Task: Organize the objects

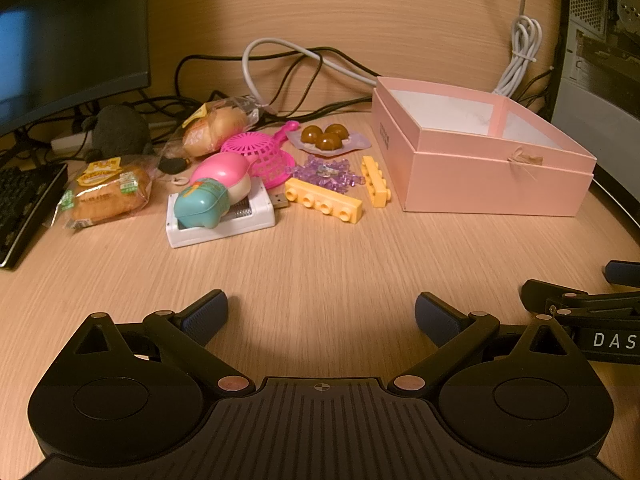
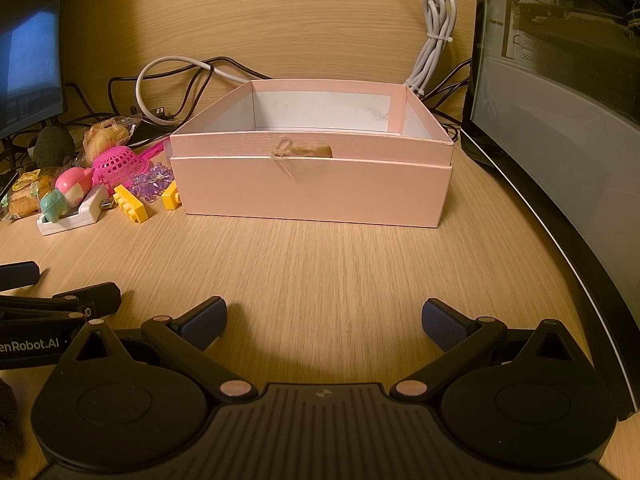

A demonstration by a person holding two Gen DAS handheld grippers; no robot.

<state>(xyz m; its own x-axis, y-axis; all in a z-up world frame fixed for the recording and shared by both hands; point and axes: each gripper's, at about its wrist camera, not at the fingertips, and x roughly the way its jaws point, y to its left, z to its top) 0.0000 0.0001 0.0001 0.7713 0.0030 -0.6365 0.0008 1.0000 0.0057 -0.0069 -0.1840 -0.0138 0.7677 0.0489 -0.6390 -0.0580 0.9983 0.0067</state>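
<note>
Landmark: pink box (image 2: 312, 194), open-topped, on the wooden desk (image 1: 320, 264); white inner walls, nothing seen inside. A small tan tag on string hangs at its front rim. Dark print runs down its left side wall, too small to read.

Writing: "DAS" in white on the right gripper's body as seen from the left wrist view; "enRobot.AI" on the left gripper's body as seen from the right wrist view. Snack wrappers carry yellow labels, unreadable.

Left gripper (image 1: 320, 316): fingers spread wide, nothing between them, over bare desk in front of the box and to its left. Right gripper (image 2: 324, 320): fingers spread wide, empty, directly in front of the box.

Objects, all left of the box:
- two yellow bricks: short brick (image 1: 375, 181) just beside the box, long axis running away from the camera; long brick (image 1: 324, 200) further left, long axis slanting left-back to right-front, studs up.
- purple beads (image 1: 326, 172) between the bricks.
- pink strainer (image 1: 260, 156), handle pointing back toward the box.
- brown candies (image 1: 325, 136) on a clear wrapper, behind the beads.
- pink-and-white toy (image 1: 224, 172) and teal toy (image 1: 202, 202) on a white device (image 1: 220, 220), its USB plug pointing toward the long brick.
- two wrapped pastries (image 1: 106, 196), farthest left.
</note>
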